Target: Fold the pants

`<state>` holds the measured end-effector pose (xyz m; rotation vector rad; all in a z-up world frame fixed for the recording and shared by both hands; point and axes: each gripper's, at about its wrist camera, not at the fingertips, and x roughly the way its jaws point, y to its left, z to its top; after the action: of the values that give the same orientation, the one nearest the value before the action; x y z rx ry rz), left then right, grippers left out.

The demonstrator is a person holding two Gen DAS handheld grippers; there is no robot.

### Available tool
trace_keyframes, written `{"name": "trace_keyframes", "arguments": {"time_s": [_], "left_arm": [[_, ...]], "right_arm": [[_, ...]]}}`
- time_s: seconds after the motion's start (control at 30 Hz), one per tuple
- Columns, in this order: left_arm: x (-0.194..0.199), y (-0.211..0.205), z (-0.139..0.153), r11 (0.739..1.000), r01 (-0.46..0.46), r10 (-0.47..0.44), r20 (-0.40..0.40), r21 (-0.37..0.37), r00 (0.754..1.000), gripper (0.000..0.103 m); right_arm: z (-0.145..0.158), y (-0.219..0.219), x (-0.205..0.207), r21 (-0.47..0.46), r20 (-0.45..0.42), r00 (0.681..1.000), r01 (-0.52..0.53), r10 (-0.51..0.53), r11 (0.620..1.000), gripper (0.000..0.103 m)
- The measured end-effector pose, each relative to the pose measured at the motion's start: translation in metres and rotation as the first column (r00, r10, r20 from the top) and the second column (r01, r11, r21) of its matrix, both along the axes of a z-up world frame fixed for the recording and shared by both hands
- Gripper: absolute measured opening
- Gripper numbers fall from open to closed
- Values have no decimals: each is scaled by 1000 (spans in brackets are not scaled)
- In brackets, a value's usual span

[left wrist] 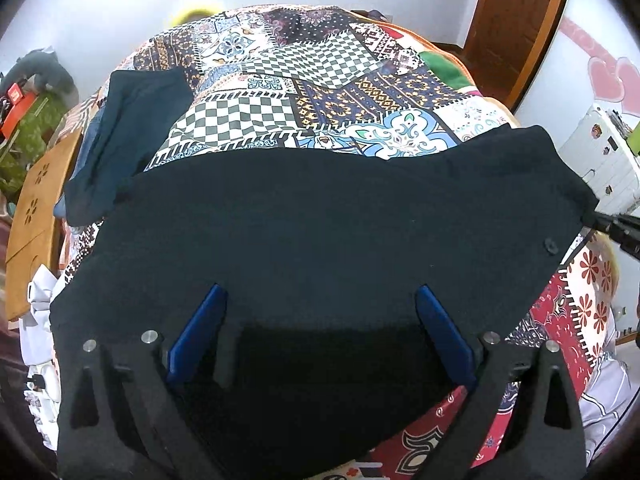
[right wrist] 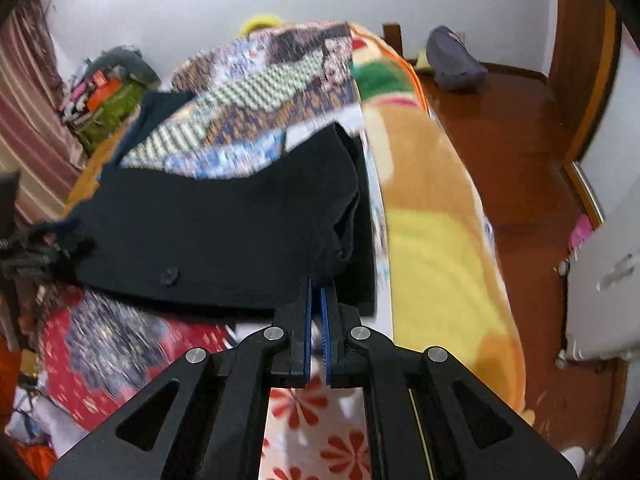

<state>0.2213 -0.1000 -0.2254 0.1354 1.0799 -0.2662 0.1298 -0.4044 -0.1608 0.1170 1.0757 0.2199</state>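
Observation:
The black pants (left wrist: 312, 224) lie spread across the patchwork bed cover (left wrist: 312, 92), with a button (left wrist: 550, 245) near their right edge. My left gripper (left wrist: 320, 296) is open, its blue fingers (left wrist: 202, 328) resting over the near part of the pants with cloth between them. My right gripper (right wrist: 319, 284) is shut on the bunched right edge of the pants (right wrist: 224, 240) at the bed's side. The right gripper shows at the far right of the left wrist view (left wrist: 618, 228). The left gripper shows at the left edge of the right wrist view (right wrist: 44, 252).
A second dark garment (left wrist: 128, 140) lies on the bed's far left. A yellow-orange blanket (right wrist: 432, 240) hangs on the bed's right side above a wooden floor (right wrist: 520, 140). A wooden board (left wrist: 36, 208) and clutter stand left. A white appliance (left wrist: 600, 160) stands right.

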Motion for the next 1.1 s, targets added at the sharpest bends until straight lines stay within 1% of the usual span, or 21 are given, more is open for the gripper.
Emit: {"name": "trace_keyframes", "arguments": {"time_s": [0.03,0.1,0.17,0.23,0.27,0.3,0.4,0.43,0.47,0.53,0.67,0.73,0.83,0.9,1.0,1.1], "left_arm": [[-1,1,1,1000,-1,1,5,-2,1000,97],[-3,8,5,1000,-16,17,18,-18,1000,97],[-3,17,8,998,-40,41,27,-40,999,97],[-4,35,17,994,-86,89,48,-62,995,97],[-4,40,20,993,-98,102,57,-68,993,97],[-5,51,27,990,-119,125,76,-79,989,97],[-10,85,44,980,-179,189,129,-86,973,97],[-12,96,49,977,-197,207,145,-83,968,97],[-14,114,56,970,-229,239,167,-79,957,97],[-17,139,63,960,-268,278,187,-77,942,98],[-21,200,68,925,-376,380,203,-60,902,99],[-22,231,63,904,-424,427,189,-57,884,99],[-18,273,49,876,-478,482,136,-64,866,99],[-14,300,34,853,-519,522,87,-62,848,99],[-7,329,8,820,-570,571,19,-44,821,99],[2,344,-19,810,-586,584,-40,-26,810,99]], "right_arm": [[-2,2,-3,-24,-2,1000,9,-9,1000,3],[0,1,-6,-56,5,1000,27,-27,998,9],[9,1,-7,-104,31,998,54,-51,993,12],[20,3,-11,-149,77,995,70,-59,986,16],[27,4,-12,-154,98,994,69,-55,986,21],[34,7,-11,-152,121,992,64,-46,986,25],[56,21,-6,-125,191,981,36,-11,992,31],[62,29,-3,-112,210,978,17,7,994,32],[65,35,-1,-103,222,975,2,21,995,33],[77,58,8,-66,252,965,-54,69,996,35],[85,107,27,-15,280,945,-170,167,985,36],[83,133,41,8,280,935,-229,217,973,36],[75,172,60,27,268,919,-306,288,952,36],[66,198,72,32,253,906,-357,338,933,37],[53,232,85,30,228,885,-424,407,905,37],[40,267,99,34,186,861,-486,473,873,37]]}}
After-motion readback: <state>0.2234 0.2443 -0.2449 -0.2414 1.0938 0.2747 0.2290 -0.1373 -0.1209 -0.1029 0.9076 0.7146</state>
